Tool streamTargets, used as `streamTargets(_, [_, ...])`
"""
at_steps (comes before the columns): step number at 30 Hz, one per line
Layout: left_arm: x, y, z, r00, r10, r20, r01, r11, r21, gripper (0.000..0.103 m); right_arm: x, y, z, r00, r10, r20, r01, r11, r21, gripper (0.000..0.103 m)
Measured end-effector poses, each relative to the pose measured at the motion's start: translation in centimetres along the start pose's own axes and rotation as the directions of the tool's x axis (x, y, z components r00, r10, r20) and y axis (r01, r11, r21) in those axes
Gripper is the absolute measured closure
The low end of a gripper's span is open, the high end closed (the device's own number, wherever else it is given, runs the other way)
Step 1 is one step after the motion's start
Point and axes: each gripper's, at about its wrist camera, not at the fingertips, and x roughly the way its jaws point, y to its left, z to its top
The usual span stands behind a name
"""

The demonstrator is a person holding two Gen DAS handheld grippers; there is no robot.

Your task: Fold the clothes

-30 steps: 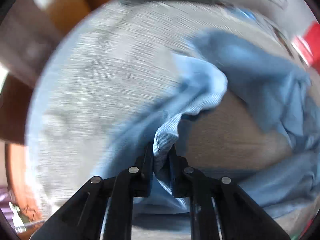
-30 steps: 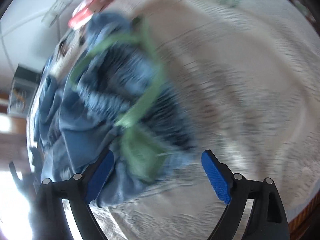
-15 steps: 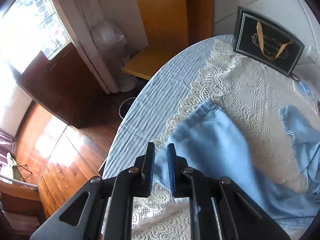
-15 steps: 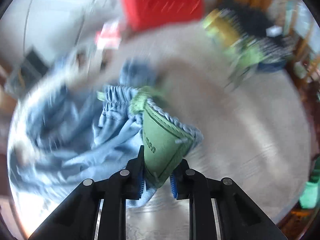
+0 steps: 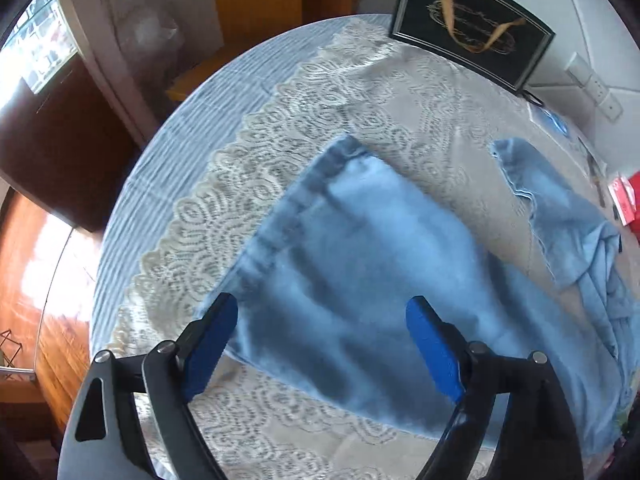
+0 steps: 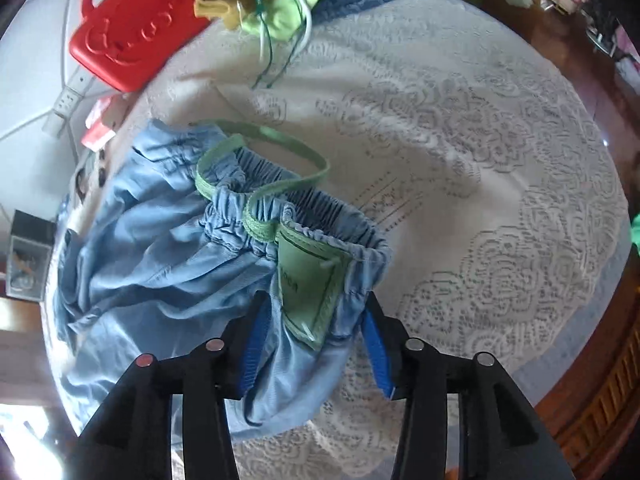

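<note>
I am working over a round table [image 5: 168, 152] covered with a cream lace cloth [image 6: 460, 168] on a pale blue ribbed undercloth, with wooden floor and dark furniture around it. The light blue cotton trousers [image 5: 360, 280] are spread across the lace cloth, and I place everything else from them.

Nearest me, my left gripper [image 5: 322, 344] hangs over one trouser leg; its jaws have just been opening and now stand wide, pads clear of the fabric, so the leg is let go and lies flat with its hem towards the far table edge. The second leg [image 5: 560, 220] lies crumpled to the right of it.

My right gripper [image 6: 316, 352] is at the elastic waistband [image 6: 312, 216]. Its jaws have just been opening too; the cloth with the green sewn label [image 6: 308, 288] sits between the pads, but I cannot tell whether they pinch it.

Beyond the trousers stand a black gift bag with a gold ribbon [image 5: 472, 28] and a red plastic case [image 6: 132, 28].

I judge the trousers light, soft and limp, prone to bunching. The thicker waistband and hems should give the firmest hold.
</note>
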Motion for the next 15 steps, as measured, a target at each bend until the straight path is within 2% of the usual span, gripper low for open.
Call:
streamTargets(3, [0.9,-1.9,-0.5,0.998,-0.038,-0.041,0.039,0.999,0.007,0.016,-1.9,0.4,-0.2,0.998,0.015,0.055,-0.013,0.999,-0.033,0.050])
streamTargets(5, [1.7,-3.6,-1.1,0.997,-0.043,-0.067,0.046,0.998,0.034,0.016,-2.7,1.1,-0.4,0.996,0.044,0.080,-0.040,0.998,-0.056,0.030])
streamTargets(9, [3.3,-6.8,-2.7,0.994,-0.031,-0.109,0.042,0.994,0.105,0.016,-2.5,4.6,-1.2,0.985,0.122,0.120,-0.106,0.985,-0.137,0.031])
streamTargets(10, [3.9,-7.5,-3.0,0.992,-0.033,-0.125,0.048,0.992,0.119,0.016,-1.6,5.5,-1.4,0.985,0.136,0.103,-0.117,0.979,-0.167,0.035])
streamTargets(11, [4.5,-8.1,-3.3,0.990,-0.032,-0.141,0.050,0.991,0.127,0.016,-0.3,6.3,-1.6,0.988,0.135,0.070,-0.120,0.975,-0.186,0.048])
streamTargets(13, [5.4,-9.0,-4.0,0.985,-0.031,-0.168,0.055,0.989,0.139,0.016,2.4,7.4,-2.2,0.993,0.116,0.005,-0.112,0.971,-0.209,0.066])
streamTargets(15, [5.5,-9.9,-4.4,0.989,0.008,-0.148,0.018,0.985,0.171,0.015,5.2,7.8,-2.9,0.996,0.076,-0.048,-0.084,0.972,-0.221,0.069])
